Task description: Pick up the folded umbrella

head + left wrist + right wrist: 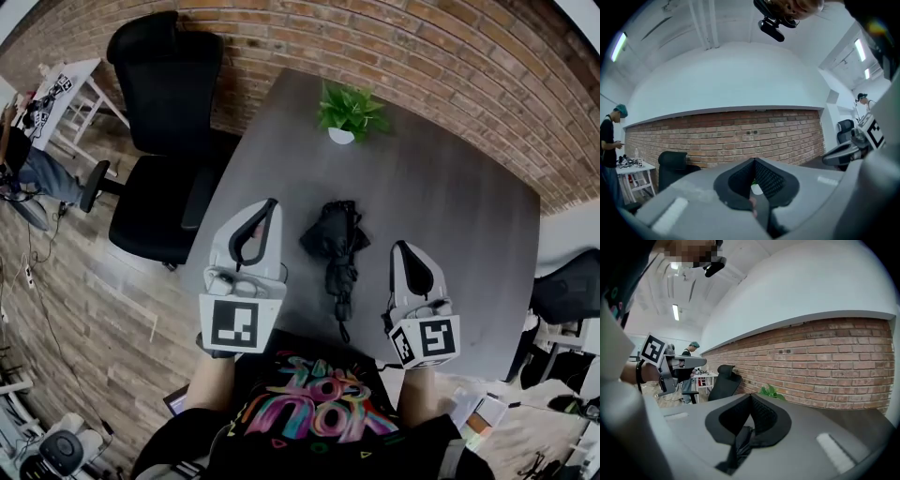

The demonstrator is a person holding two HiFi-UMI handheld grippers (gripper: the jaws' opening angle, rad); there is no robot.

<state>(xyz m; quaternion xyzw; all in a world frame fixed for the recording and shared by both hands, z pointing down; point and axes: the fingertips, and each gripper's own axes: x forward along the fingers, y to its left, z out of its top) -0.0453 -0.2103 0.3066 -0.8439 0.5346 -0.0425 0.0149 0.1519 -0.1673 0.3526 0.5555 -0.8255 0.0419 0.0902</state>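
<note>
The folded black umbrella (336, 248) lies on the dark grey table (441, 187), its handle end pointing toward me. My left gripper (270, 204) hovers just left of it and my right gripper (400, 247) just right of it; neither touches it. Both have their jaws shut with nothing between them. In the right gripper view a bit of the umbrella (740, 441) shows low behind the shut jaws (751, 395), with the left gripper (689, 362) off to the left. The left gripper view has its shut jaws (753, 161) aimed at the brick wall, and the umbrella is hidden there.
A small potted plant (347, 111) stands at the table's far edge. A black office chair (164, 141) sits left of the table, another chair (567, 286) at the right. A brick wall (422, 56) runs behind. A person (609, 140) stands at a white side table.
</note>
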